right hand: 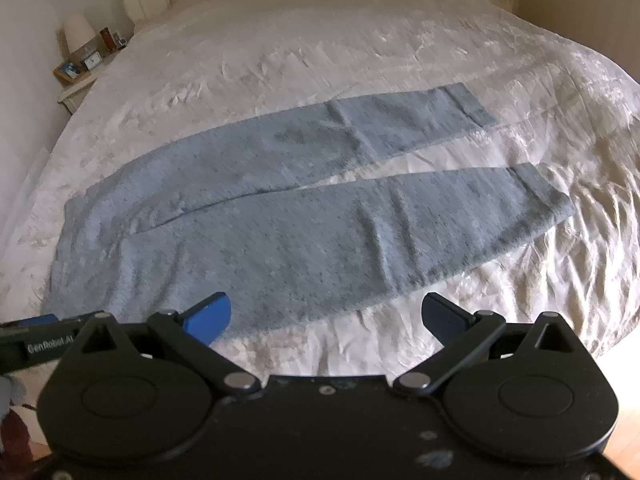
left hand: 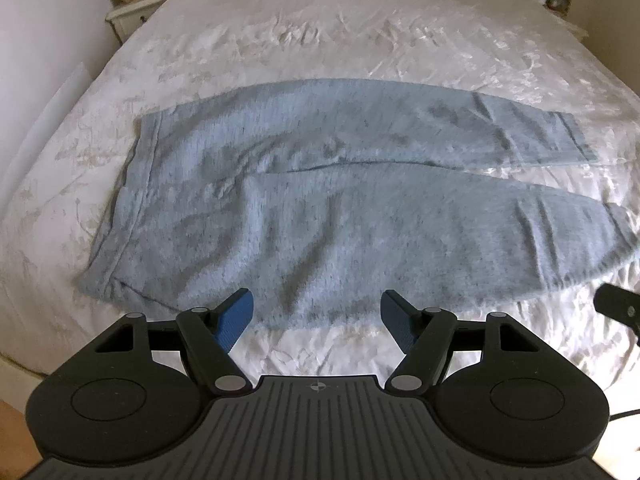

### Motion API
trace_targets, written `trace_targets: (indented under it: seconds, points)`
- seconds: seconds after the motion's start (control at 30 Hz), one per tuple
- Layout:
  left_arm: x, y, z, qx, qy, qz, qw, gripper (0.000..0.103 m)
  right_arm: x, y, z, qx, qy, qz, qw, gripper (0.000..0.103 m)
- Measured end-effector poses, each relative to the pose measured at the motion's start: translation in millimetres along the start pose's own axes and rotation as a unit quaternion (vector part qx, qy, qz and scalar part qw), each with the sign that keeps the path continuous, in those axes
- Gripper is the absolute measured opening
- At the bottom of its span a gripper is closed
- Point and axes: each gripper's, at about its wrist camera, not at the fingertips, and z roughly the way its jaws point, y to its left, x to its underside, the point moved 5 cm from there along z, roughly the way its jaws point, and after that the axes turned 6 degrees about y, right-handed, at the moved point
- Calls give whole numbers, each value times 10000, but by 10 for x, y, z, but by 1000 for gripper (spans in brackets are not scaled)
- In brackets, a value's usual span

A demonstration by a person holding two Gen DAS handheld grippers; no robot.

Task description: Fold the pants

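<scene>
— Pants (left hand: 304, 200), pale blue-grey and fleecy, lie spread flat across the bed (left hand: 320, 40), waistband to the left, the two legs running right with a narrow strip of bedspread between them.

— How will they handle, do we think?

— Soft and limp, we judge: light, no stiffness, likely to sag and drag on the crinkled cover unless lifted at two points together. We would take the near leg by its near edge, one claw toward the waistband, the other toward the cuff, and carry it over onto the far leg.

— And our claws?

— The left claw (left hand: 316, 316) hangs spread above the near hem, nothing between its blue pads (left hand: 236, 316). The right claw (right hand: 326, 318) is also spread and empty, over the same edge further right. Neither touches the cloth.

— Beyond that?

— Nightstands (right hand: 76, 80) flank the headboard.
</scene>
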Motion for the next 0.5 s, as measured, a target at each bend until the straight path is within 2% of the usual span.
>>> trace_targets:
  seconds: [0.27,0.33,0.5]
  points:
    - [-67,-227,89,-137,53,-94,9998,65,-64,-335,180,-46,214,79,9997,103]
    - [-114,-308,103,-213,81,-148,9996,60,-127,-426,270,-69,248,48,9997,103]
    - [-290,-523,159,-288,132,-313,9990,59,-408,-659,482,-87,178,-191,9996,103]
